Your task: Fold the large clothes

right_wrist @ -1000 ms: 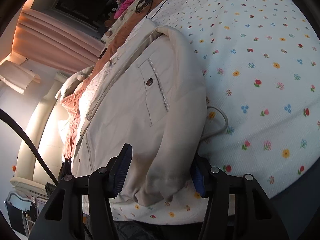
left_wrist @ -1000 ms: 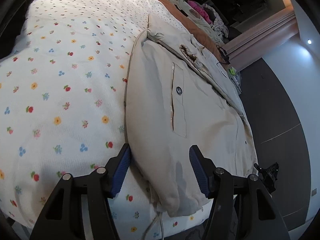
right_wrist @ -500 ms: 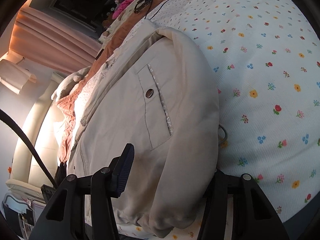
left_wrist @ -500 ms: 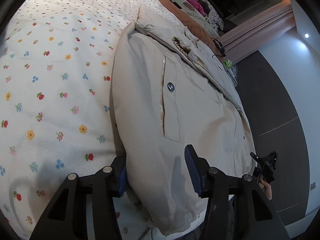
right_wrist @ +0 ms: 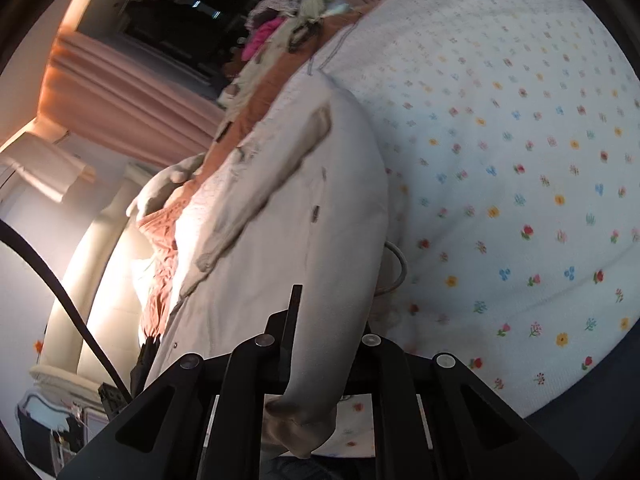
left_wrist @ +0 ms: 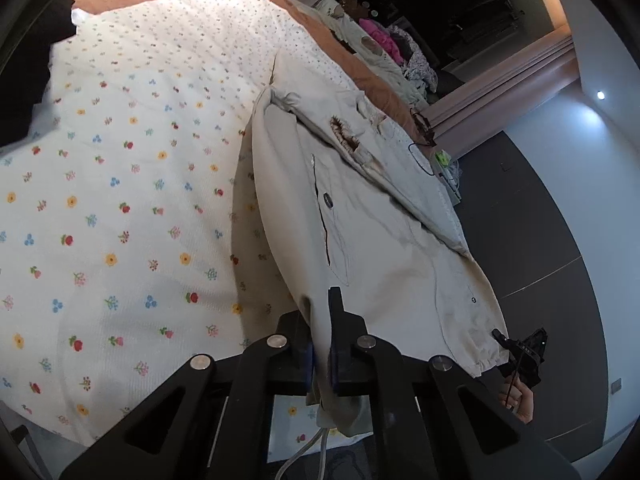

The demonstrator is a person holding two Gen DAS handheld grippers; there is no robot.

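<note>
Now both claws have just been closing, and each pinches the near hem of the beige jacket, which lies lengthwise on the flowered bedspread with its collar at the far end. The left gripper clamps one bottom corner, cloth bunched between its blue pads; the right gripper clamps the opposite corner, a fold of fabric draped over its jaws. The jacket's long axis runs straight away from both claws, so I judge that the coming fold has to carry the hem forward, toward the collar, both hands equally near. A white drawcord loops out from under the hem. In the right wrist view the picture is motion-blurred and the far pad is hidden behind cloth. The collar region is small and hard to make out.
</note>
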